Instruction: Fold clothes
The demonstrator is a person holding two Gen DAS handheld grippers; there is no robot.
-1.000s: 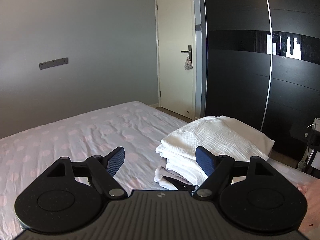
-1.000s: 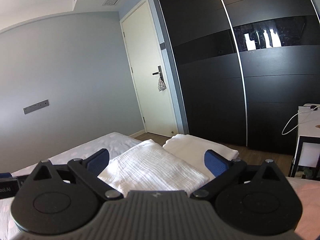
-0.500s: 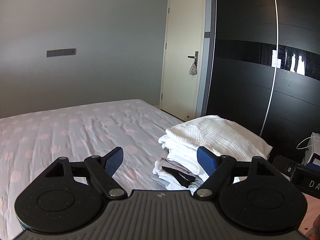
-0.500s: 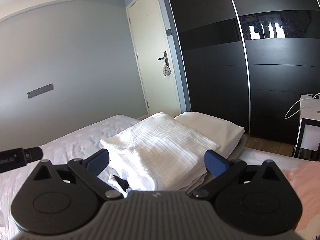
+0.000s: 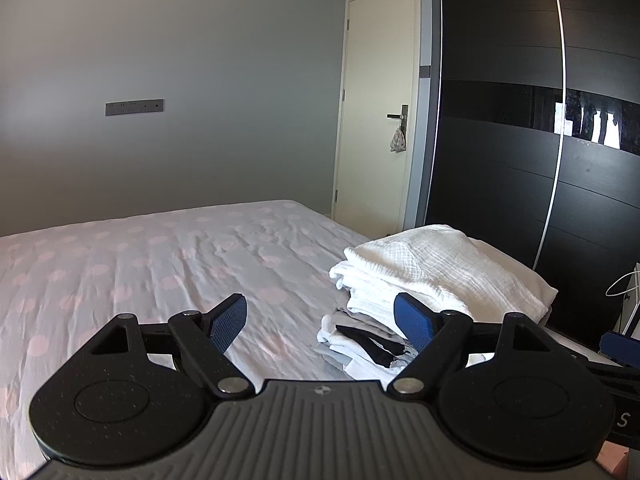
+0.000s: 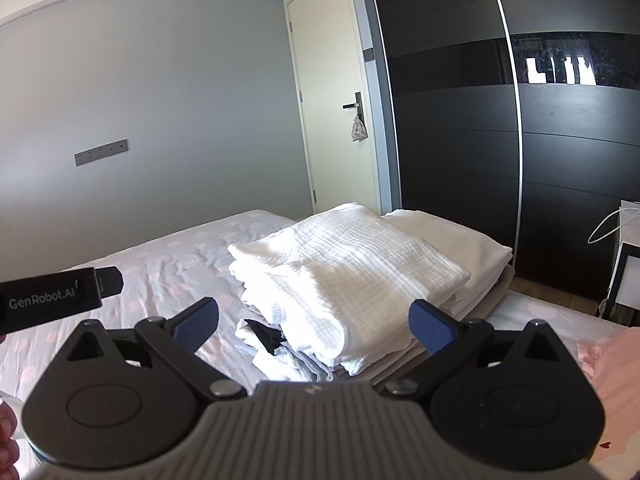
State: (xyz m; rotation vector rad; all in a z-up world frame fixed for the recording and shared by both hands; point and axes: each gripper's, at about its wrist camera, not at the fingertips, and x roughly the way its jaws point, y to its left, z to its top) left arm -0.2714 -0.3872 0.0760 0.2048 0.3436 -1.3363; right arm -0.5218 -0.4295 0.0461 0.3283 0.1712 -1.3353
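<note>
A stack (image 6: pixel 352 276) of folded white cloths, darker pieces beneath, sits at the bed's (image 5: pixel 160 264) edge nearest the wardrobe (image 6: pixel 500 120), long axis running away from the cameras. It lies straight ahead of the right gripper (image 6: pixel 314 320), and ahead and right of the left gripper (image 5: pixel 320 318). Both grippers gape, holding nothing.

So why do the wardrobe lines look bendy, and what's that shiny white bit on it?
Left wrist view: the fisheye lens bows the wardrobe strip. Right wrist view: same curve; the shiny band mirrors something bright, what exactly is unclear. Both views darken at the corners.
</note>
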